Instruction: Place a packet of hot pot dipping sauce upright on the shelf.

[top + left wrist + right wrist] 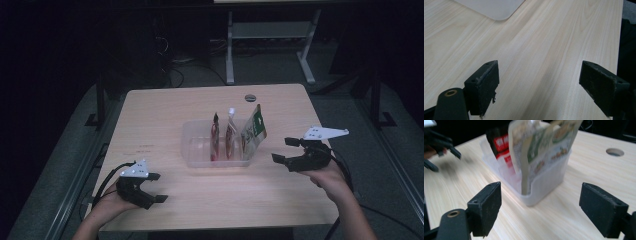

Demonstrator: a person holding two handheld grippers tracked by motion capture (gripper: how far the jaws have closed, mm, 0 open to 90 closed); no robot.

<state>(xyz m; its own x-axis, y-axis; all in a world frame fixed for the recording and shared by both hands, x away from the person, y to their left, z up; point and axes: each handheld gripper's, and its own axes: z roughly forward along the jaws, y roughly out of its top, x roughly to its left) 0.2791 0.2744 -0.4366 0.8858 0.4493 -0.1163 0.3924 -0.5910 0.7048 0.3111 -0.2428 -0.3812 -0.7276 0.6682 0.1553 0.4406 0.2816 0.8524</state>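
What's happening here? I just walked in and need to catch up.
A person at a wooden table holds a gripper in each hand. A clear bin in the middle holds three upright pouches: two reddish ones and a green one leaning at its right end. The right gripper is open and empty, just right of the bin, its jaws facing the green pouch. The left gripper, also open and empty, is near the table's front left corner, away from the bin.
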